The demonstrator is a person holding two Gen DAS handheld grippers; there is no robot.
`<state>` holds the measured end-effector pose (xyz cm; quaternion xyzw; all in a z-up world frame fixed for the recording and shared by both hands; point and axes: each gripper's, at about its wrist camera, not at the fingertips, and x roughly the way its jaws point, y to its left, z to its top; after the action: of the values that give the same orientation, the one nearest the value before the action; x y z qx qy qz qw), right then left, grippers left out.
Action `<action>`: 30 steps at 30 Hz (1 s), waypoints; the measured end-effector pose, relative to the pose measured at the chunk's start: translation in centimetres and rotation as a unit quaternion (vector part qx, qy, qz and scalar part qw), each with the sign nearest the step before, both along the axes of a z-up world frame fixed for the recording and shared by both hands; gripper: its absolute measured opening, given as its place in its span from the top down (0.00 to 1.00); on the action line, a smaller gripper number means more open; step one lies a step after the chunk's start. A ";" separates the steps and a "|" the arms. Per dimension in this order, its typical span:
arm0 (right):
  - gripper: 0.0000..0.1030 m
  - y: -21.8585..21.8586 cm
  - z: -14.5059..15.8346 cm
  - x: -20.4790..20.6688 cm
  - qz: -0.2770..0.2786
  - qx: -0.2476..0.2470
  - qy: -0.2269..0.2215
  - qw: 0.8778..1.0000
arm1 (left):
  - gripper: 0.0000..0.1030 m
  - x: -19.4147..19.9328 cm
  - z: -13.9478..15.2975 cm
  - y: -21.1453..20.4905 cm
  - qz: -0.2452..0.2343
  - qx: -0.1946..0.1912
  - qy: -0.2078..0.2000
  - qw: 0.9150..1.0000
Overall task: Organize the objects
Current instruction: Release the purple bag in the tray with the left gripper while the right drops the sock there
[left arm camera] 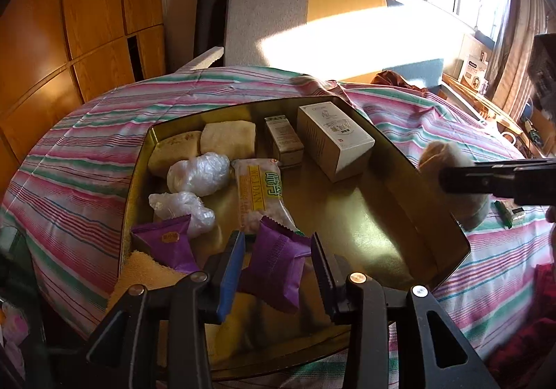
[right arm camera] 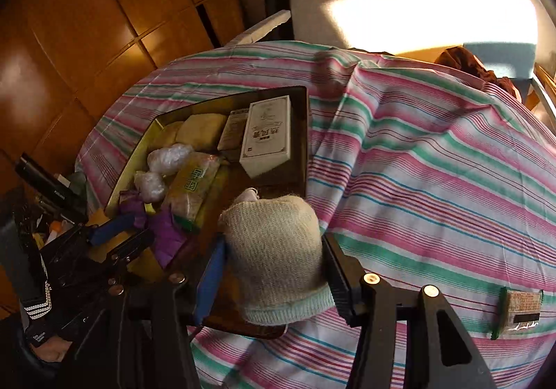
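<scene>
Left gripper (left arm camera: 276, 265) over near end of gold tray (left arm camera: 448, 211), jaws slack around purple packet (left arm camera: 278, 267). Right gripper (right arm camera: 274, 270) above tray edge, clamping knit sock (right arm camera: 278, 250).

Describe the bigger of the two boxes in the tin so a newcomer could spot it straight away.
Start at the gold tin tray lying on the striped bedcover. Along its far side stand two cardboard boxes side by side. The one you want is the pale box nearest the tray's far right corner: taller and wider than the small box to its left, with a printed emblem on top.
</scene>
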<state>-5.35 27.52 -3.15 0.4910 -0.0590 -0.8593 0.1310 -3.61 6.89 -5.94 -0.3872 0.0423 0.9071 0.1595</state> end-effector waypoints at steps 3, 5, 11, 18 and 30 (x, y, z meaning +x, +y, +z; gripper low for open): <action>0.46 -2.3 -0.7 -0.4 0.020 0.010 -0.013 1.000 | 0.59 0.2 0.5 -0.4 0.003 0.009 0.006 1.000; 0.46 -3.4 -1.2 -0.6 0.025 0.016 -0.020 0.999 | 0.58 0.2 0.7 -0.7 0.006 0.014 0.009 1.000; 0.43 -4.8 -2.5 -1.2 0.024 0.017 -0.038 0.999 | 0.57 0.3 1.0 -1.5 0.013 0.023 0.013 1.000; 0.27 -4.2 -1.6 -1.1 0.007 -0.015 -0.018 1.000 | 0.53 0.5 1.3 -1.8 0.016 0.027 0.018 0.999; 0.27 7.3 0.4 2.8 -0.167 -0.048 -0.006 0.985 | 0.50 1.1 2.0 -0.5 -0.005 0.029 0.026 0.999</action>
<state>-2.54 34.82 -2.78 0.4724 -0.1825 -0.8622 0.0087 -2.47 6.42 -3.97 -0.3580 0.0217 0.9171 0.1740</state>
